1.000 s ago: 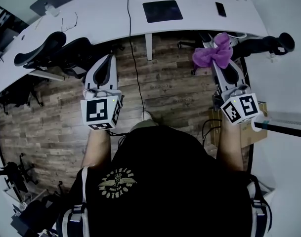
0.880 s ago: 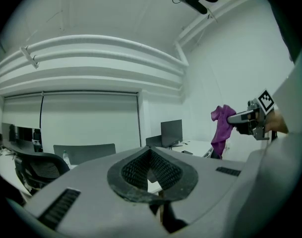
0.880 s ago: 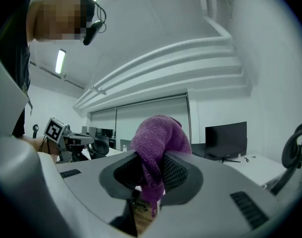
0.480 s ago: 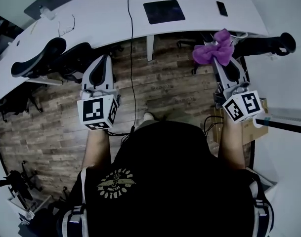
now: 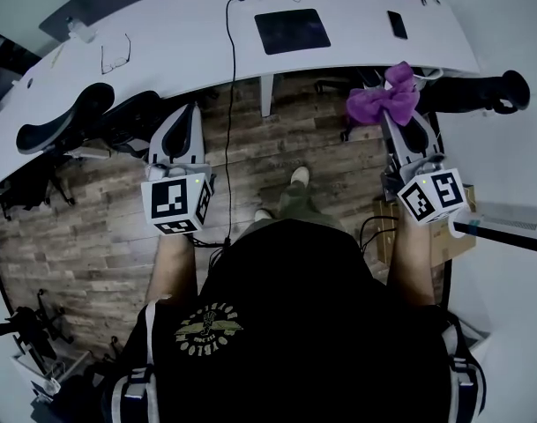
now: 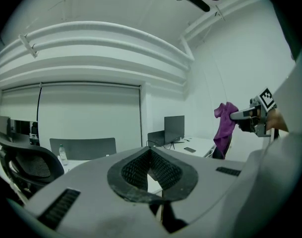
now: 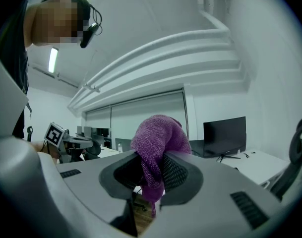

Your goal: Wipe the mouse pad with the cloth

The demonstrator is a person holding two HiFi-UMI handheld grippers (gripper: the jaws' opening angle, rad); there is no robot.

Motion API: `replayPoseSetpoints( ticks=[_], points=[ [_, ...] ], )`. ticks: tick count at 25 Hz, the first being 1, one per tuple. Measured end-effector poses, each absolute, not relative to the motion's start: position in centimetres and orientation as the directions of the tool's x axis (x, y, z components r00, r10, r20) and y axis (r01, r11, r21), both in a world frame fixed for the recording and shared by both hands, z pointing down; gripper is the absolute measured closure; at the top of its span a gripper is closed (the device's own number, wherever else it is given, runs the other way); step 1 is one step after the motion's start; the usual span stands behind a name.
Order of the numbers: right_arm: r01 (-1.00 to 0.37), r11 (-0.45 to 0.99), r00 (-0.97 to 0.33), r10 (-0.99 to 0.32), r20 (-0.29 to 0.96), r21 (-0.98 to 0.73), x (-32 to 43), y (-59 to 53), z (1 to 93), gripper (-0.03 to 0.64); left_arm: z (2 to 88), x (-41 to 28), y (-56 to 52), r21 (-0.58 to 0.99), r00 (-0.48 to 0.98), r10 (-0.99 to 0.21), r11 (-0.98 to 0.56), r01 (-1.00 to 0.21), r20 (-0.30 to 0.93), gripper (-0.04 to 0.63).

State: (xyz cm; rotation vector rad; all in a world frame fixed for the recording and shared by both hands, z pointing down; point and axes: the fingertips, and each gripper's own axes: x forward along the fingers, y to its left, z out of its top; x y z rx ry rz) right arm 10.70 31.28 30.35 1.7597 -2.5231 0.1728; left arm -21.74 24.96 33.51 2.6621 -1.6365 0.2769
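Right gripper point(image 7: 151, 168) jaws pinching cloth point(image 7: 158, 137); left gripper point(image 6: 151, 155) jaws pressed together; mouse pad point(image 5: 292, 31) in head view only.

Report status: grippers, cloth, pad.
Right gripper shut on cloth. Left gripper shut, empty. Pad on desk, untouched. Cable near pad.
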Motion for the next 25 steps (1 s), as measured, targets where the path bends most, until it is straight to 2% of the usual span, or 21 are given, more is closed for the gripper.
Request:
replayPoseSetpoints(
  ticks=[16,25],
  points=[
    [-0.922,0.376,-0.386,-0.914,0.127,-0.09,13.0,22.8,31.1,0.531,34.7,-18.0,17.9,-0.085,0.44,-0.879,-0.46,-0.884,0.183,0.592],
    [-0.915,0.391,-0.4,-0.911,0.099,-0.094,16.0,19.8,29.4,0.531,32.0,-15.0,14.6,-0.098,0.431,-0.892,-0.445,-0.89,0.14,0.594]
  ],
)
